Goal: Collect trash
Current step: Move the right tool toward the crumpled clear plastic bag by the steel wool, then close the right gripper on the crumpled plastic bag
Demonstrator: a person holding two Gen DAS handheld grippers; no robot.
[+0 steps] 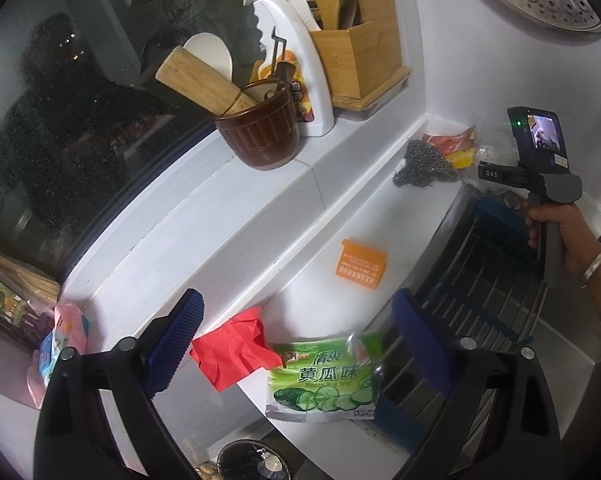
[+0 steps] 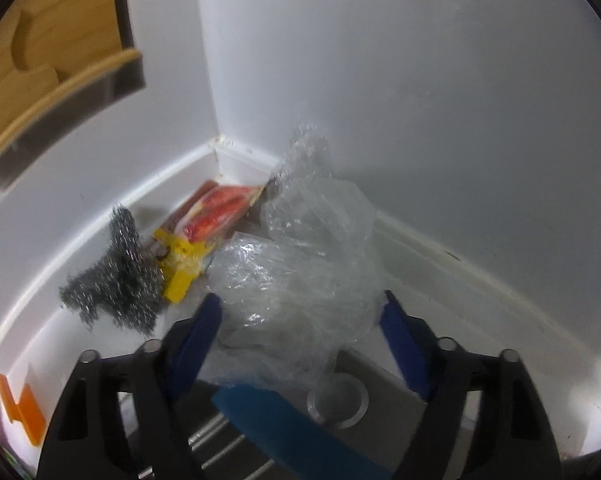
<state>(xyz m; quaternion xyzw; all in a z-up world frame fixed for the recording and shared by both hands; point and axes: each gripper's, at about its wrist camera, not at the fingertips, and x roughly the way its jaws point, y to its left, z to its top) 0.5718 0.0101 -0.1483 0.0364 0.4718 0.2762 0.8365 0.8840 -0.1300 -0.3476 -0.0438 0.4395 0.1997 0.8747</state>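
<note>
My right gripper (image 2: 300, 320) points down into the corner of the white counter (image 2: 440, 264), where the two walls meet. Its jaws stand apart, and the crumpled clear plastic (image 2: 300, 248) sits between them: the lower part of the wad is inside the gap, the rest rises ahead toward the corner. The left pad (image 2: 204, 332) seems to be at the edge of the plastic, but I cannot tell if it really presses; the right pad is just beside it. So I do not call this a grip yet.

The wad has no clear long axis; it is taller than wide and leans toward the wall. To its left lies a red and yellow wrapper (image 2: 216, 212), with its long axis running from the corner toward the steel scourer (image 2: 116, 276), which touches its yellow end. I judge the scourer is a tool, not trash, so my jaws must not catch it.

My left gripper (image 1: 296, 344) is also open and holds nothing. Just ahead of it lie the green cucumber packet (image 1: 324, 380) and the red paper (image 1: 232, 348), touching each other at the counter edge, the packet between the pads. An orange tag (image 1: 360, 266) lies further on.

So the right hand is the nearer one for the corner trash, the left for the green packet.
</note>
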